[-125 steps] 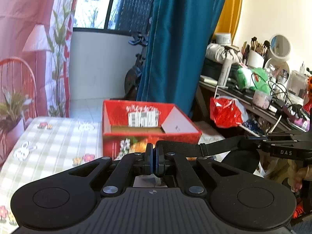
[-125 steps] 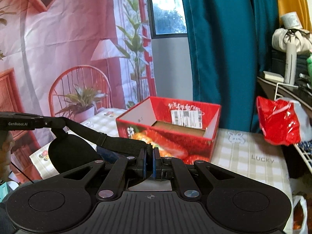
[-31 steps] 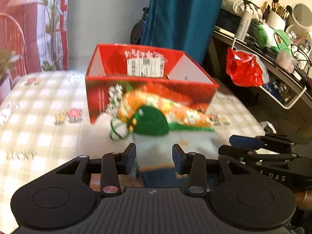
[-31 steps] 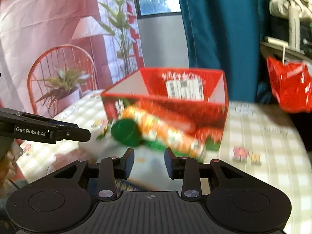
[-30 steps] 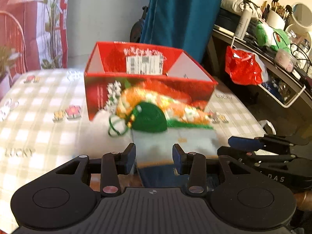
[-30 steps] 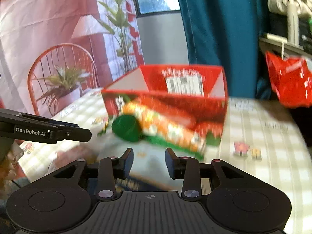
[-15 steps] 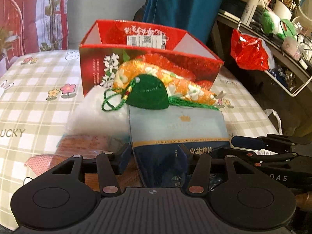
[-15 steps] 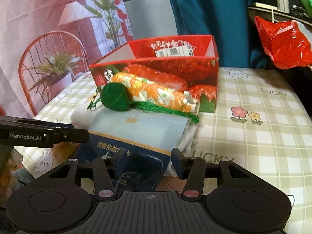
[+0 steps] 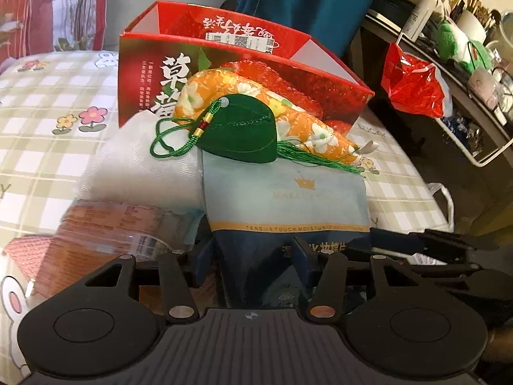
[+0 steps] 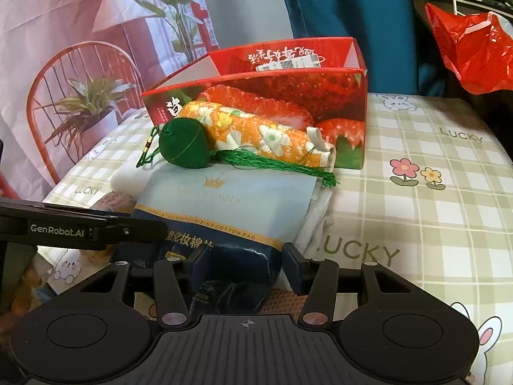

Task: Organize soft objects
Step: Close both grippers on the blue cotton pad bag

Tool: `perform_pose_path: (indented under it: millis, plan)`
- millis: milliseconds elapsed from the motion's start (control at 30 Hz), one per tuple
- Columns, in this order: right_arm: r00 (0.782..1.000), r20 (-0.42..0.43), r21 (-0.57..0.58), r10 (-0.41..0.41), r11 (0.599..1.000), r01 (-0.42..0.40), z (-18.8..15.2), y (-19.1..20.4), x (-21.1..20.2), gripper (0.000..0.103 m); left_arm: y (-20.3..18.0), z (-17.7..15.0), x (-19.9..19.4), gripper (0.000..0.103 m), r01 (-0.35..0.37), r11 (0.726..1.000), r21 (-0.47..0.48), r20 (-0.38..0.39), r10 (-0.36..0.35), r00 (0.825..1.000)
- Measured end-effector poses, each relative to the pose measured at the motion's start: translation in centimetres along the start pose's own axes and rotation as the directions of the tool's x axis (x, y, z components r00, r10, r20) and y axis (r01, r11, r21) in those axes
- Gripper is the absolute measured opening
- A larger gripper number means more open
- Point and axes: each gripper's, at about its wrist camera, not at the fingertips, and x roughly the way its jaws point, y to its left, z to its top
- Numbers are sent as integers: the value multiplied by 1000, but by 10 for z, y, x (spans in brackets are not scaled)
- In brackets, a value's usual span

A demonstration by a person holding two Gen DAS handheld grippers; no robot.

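We list, left to right across the checked-cloth surface (image 10: 416, 211):

1. A reddish-brown printed packet (image 9: 105, 221), blurred, at the near left edge; its label is unreadable to us

2. A white folded cloth (image 9: 141, 166), lying just in front of the box's left corner and partly under the pouch

3. A green sachet (image 9: 240, 136) with a looped cord and a green tassel, resting on the far end of the pouch and leaning against the orange roll

4. A cotton pad pouch (image 9: 282, 202), pale blue above a gold band and dark blue below, lying flat at the near middle of the surface. We find the left hand-held gripper (image 9: 253, 256) spread wide, one finger on each side of the dark near end, apparently not pressing it. In the right wrist view the right hand-held gripper (image 10: 247, 261) is likewise wide open, straddling the pouch's (image 10: 224, 211) near end; we cannot tell whether its fingers touch

5. An orange floral roll (image 10: 256, 138), lying along the front wall of the box, touching the sachet (image 10: 184, 146)

6. A red strawberry box (image 10: 288, 89), open-topped, standing towards the far middle of the surface

7. A red plastic bag (image 9: 413, 85), hanging off the surface at the right, beside a cluttered shelf
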Motion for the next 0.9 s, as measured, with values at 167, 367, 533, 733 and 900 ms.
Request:
perform_pose_path:
  millis: [167,367,533,733,900]
  plan:
    - [1000,-2,0,12,1000,-12,-1,2,2,47,0,-1,-1,47,5,1000,5,8,-5,1000]
    - [1000,2,5,22,1000,-22,-2,1,2,47,1,-1,-1,47,3,1000,1,11,-3,1000]
    - [1000,2,17,25,1000,-25,-3,0,3,47,-1,-2,-2,45,0,1000,11,16,0,1000]
    - [999,6,20,34,999,-35,-3,0,1,46,0,-2,-3,43,1,1000,7,17,-1,1000]
    - [999,2,30,34,999,-34,-5,-1,3,47,-1,-3,-3,42,-1,1000,17,20,0,1000]
